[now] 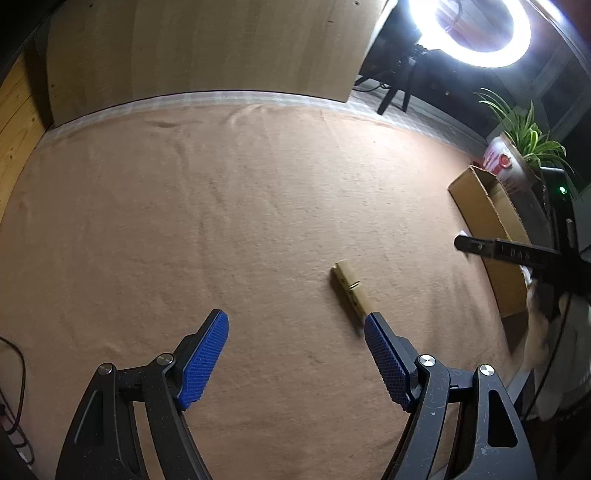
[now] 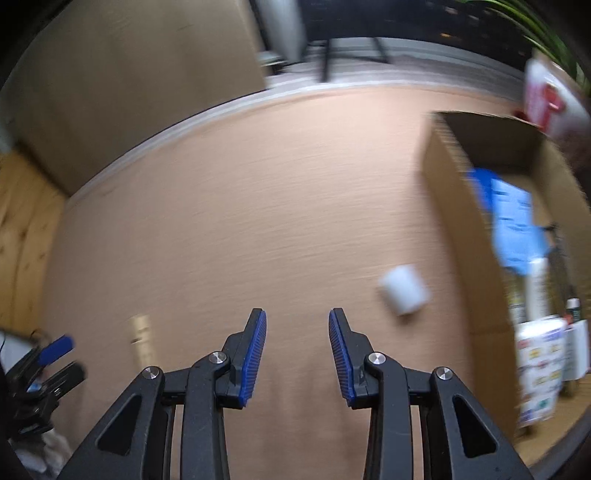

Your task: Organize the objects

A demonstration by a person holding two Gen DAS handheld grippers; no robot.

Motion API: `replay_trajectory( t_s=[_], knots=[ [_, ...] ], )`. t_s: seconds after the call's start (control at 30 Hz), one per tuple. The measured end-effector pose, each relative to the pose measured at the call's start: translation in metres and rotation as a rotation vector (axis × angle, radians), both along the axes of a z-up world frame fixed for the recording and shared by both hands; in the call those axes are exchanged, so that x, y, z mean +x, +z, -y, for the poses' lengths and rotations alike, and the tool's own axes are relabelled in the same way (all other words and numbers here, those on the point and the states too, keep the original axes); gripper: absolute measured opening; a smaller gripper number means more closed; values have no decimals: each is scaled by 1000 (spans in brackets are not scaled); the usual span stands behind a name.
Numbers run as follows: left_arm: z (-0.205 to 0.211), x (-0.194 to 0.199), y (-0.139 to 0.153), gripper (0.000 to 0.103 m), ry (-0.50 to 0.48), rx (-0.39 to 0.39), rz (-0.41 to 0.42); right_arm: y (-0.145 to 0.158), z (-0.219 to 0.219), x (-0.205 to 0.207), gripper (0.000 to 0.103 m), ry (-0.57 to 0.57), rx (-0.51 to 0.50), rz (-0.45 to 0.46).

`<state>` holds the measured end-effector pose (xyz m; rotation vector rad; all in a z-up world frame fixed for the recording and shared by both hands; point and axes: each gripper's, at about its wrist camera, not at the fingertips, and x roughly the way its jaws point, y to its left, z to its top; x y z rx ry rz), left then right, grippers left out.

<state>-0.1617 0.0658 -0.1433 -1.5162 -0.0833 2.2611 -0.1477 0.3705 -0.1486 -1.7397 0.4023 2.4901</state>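
Tan cloth (image 2: 229, 229) — blurred white cylinder (image 2: 404, 290)

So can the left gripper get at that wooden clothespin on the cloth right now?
Probably yes: the left gripper is open and empty, the wooden clothespin lies just past its right fingertip, nothing between them.

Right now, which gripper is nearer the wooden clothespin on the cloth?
Left. The left gripper has one fingertip right beside the wooden clothespin; the right gripper is well off to its side, nearer the cardboard box.

Lit ring light (image 1: 480, 33), potted plant (image 1: 528, 136), tan tablecloth (image 1: 221, 221)
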Motion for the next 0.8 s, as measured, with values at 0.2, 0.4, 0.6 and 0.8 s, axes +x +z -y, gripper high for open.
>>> replay_trajectory(
  t_s=[0.2, 0.4, 0.6, 0.8],
  knots=[
    [-14, 0, 3, 79, -22, 6, -5, -4, -39, -12, 32, -56, 40, 56],
    [-16, 0, 2, 79, -25, 13, -2, -7, -46, -23, 31, -18, 63, 100],
    [-15, -4, -2, 78, -25, 18, 10, -14, -31, -27, 30, 19, 146, 145],
    [-22, -6, -8, 77, -34, 23, 28, -16, -28, -29, 18, 26, 203, 185]
  ],
)
